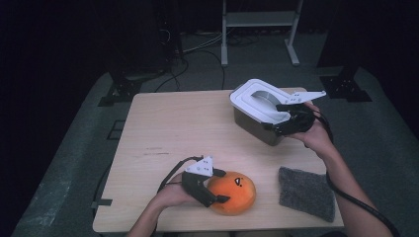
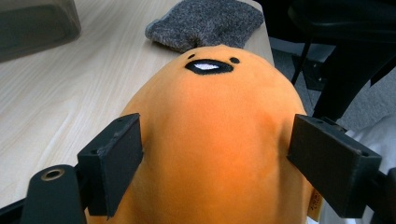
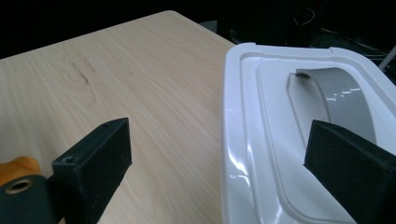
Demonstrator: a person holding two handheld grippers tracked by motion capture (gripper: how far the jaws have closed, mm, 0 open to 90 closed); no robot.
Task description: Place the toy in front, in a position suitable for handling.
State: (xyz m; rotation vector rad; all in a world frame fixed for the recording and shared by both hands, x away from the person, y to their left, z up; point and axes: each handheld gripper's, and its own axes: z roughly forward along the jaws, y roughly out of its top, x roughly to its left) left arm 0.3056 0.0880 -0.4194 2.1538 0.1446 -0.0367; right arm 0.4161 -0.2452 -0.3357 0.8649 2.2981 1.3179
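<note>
A grey storage box (image 1: 257, 123) with a white lid (image 1: 259, 101) sits on the wooden table (image 1: 173, 128). The lid is on, so its contents cannot be seen. The right gripper (image 1: 285, 120) hovers at the box's near edge, jaws spread wide and gripping nothing. In the right gripper view, one jaw hangs over the bare table beside the box, and the other over the lid's sunken grey handle (image 3: 343, 100).

The left gripper (image 1: 217, 186) straddles an orange egg-shaped plush toy (image 1: 232, 192) with a small printed face, lying near the table's front edge. The left gripper view shows what the high view hides: both pads sit at the toy's flanks, the jaws spread wide, but whether they press in or merely touch cannot be told. Beyond the toy, ahead of that gripper, lies a grey fuzzy cloth (image 2: 205, 23).
</note>
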